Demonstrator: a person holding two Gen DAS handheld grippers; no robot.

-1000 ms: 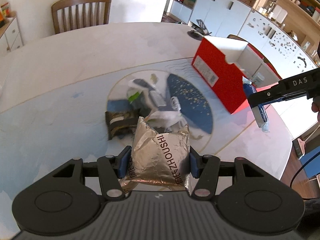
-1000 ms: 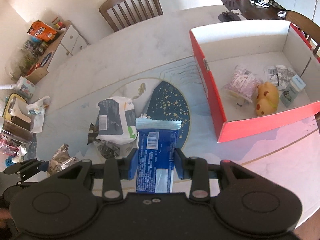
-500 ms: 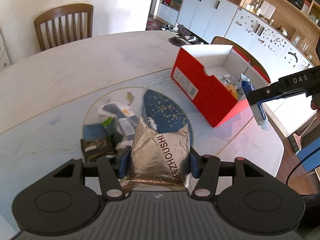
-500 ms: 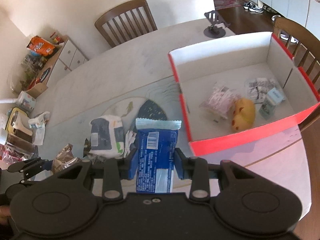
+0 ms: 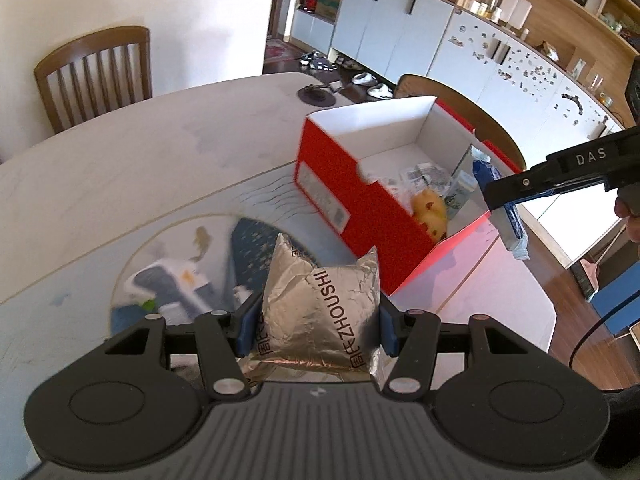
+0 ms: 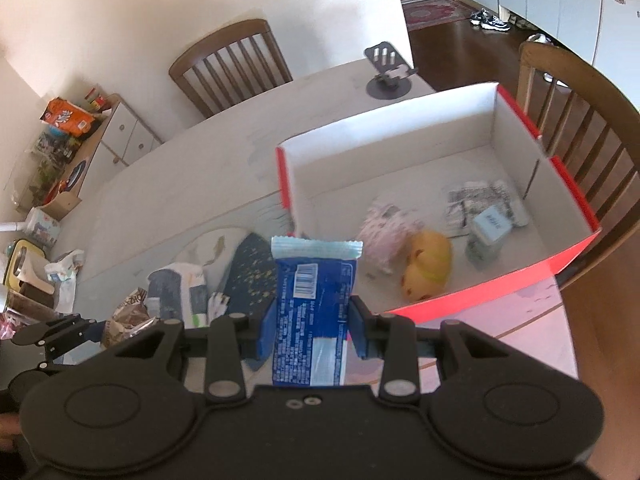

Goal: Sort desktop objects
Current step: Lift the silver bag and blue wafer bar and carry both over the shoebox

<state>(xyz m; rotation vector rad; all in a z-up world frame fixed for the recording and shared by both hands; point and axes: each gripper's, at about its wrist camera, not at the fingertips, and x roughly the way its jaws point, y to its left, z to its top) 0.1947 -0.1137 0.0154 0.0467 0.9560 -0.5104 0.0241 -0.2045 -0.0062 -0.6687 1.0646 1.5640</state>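
The left gripper (image 5: 318,320) clamps a foil pouch (image 5: 320,312); the right gripper (image 6: 312,322) clamps a blue packet (image 6: 312,320) before the red box (image 6: 480,304). Both lower ends are hidden.

"ZHOUSHI" runs along the silver foil packet (image 5: 320,312); "DAS" marks the right claw (image 5: 505,216).

The foil packet (image 5: 320,316) has its bottom end tucked out of sight behind the left gripper (image 5: 316,320) body, and half its print is crumpled past reading. The blue wrapper (image 6: 312,316) label is way too small to make out. The pile on the desk (image 5: 140,168) is smeared with blur, and that pink packet (image 6: 386,226) in the red box (image 6: 480,292) is fuzzy too.
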